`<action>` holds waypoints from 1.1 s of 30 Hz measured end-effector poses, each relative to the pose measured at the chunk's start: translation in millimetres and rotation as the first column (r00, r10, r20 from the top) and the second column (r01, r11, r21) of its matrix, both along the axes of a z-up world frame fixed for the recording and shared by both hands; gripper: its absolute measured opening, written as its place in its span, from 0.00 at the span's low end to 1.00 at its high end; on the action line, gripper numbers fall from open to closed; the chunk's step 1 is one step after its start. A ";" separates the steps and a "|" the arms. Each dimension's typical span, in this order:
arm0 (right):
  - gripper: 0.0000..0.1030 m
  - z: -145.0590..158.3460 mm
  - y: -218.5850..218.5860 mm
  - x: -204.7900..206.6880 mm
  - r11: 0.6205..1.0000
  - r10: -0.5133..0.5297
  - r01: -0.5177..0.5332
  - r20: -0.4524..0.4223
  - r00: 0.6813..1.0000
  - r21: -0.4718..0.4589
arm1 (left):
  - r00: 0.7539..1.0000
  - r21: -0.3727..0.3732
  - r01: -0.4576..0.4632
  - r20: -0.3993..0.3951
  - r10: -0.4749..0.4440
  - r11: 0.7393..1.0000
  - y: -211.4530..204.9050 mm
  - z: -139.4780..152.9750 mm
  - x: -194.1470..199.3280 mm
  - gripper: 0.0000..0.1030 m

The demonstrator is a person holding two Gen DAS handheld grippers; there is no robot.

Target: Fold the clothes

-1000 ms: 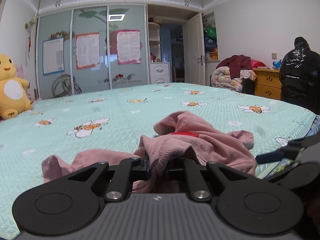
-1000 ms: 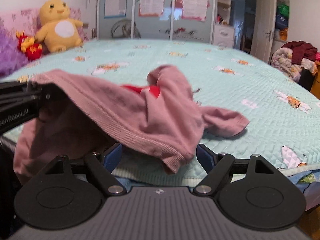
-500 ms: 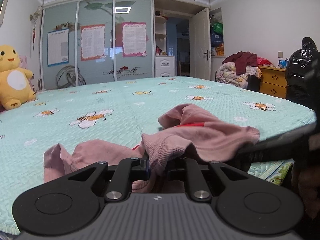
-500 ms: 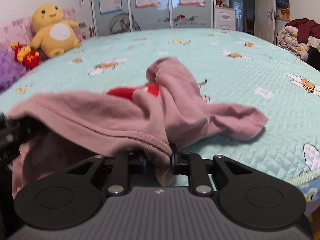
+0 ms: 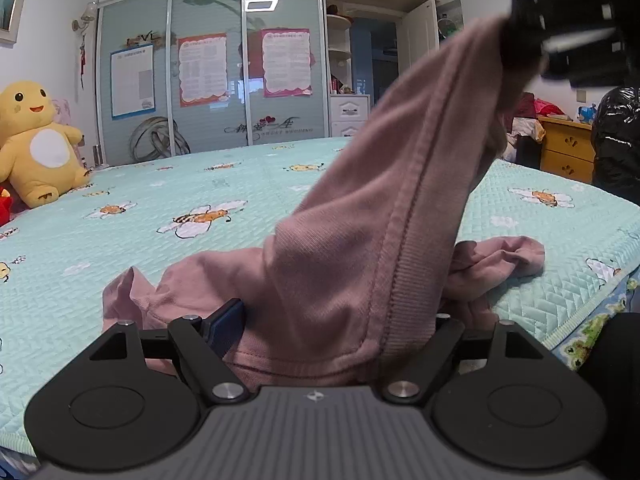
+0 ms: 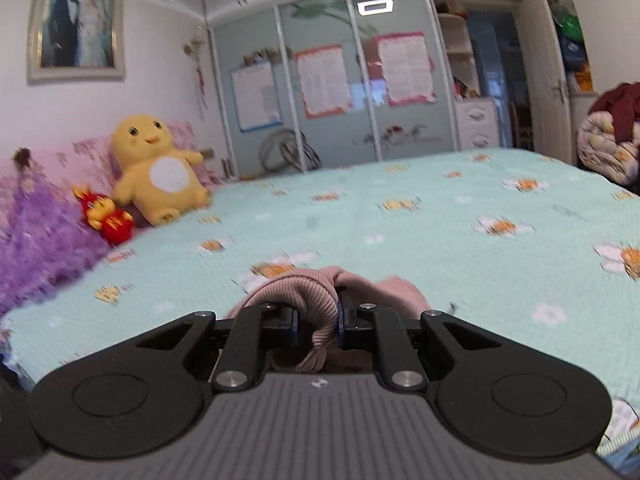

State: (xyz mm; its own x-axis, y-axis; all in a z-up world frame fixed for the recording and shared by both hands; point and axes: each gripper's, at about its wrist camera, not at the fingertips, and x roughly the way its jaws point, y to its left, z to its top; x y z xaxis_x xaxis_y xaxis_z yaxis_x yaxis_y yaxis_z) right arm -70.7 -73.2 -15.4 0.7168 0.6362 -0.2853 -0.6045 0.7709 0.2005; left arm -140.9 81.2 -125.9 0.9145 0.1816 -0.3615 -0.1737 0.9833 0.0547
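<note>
Mint-green quilting printed with bees and white flowers covered the bed (image 5: 168,264), which filled most of both views. Behind it stood a wardrobe (image 5: 208,72) with frosted sliding doors carrying pinned posters. A yellow plush toy (image 6: 158,172) sat at the head of the bed, with a small red plush (image 6: 106,220) just beside it.

On the near edge of the bed lay the pink sweatshirt (image 5: 360,240). Part of it was bunched on the quilt, and its ribbed hem ran upward in a taut slope toward the upper right of the left wrist view, where it met the right gripper (image 5: 520,54).

The left gripper (image 5: 336,320) sat low at the bed's edge with its jaws spread wide, having just been opening; pink fabric draped between them, and the pads did not press on it. The right gripper (image 6: 316,318) had its jaws drawn close together, pinching a fold of the ribbed hem between the pads.
</note>
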 end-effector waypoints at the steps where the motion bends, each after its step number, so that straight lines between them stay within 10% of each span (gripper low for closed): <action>1: 0.16 5.4 1.2 -3.2 1.000 0.010 -0.010 0.009 1.000 0.006 | 1.000 -0.001 -0.006 0.009 0.006 1.000 0.9 0.8 -1.1 0.79; 21: 0.16 52.0 14.3 -41.6 0.993 0.115 -0.115 0.079 0.990 0.006 | 0.983 -0.139 -0.122 0.122 0.139 0.983 27.4 17.6 -17.6 0.69; 26: 0.16 39.5 19.8 -34.0 0.995 0.097 -0.095 0.049 0.994 -0.036 | 0.987 -0.191 -0.108 0.101 0.129 0.976 36.5 15.5 -18.1 0.35; 33: 0.16 11.6 20.9 -31.3 0.992 0.077 -0.078 -0.016 0.997 -0.096 | 0.989 -0.214 -0.105 0.085 0.125 0.971 39.3 14.2 -17.9 0.21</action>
State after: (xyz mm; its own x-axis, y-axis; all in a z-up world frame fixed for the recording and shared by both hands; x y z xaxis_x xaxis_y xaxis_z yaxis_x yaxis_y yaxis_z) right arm -102.0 -52.3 -3.8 0.6625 0.6585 -0.3570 -0.6610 0.7382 0.1350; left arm -158.8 120.5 -111.7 0.9244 0.2175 -0.3134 -0.2806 0.9443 -0.1721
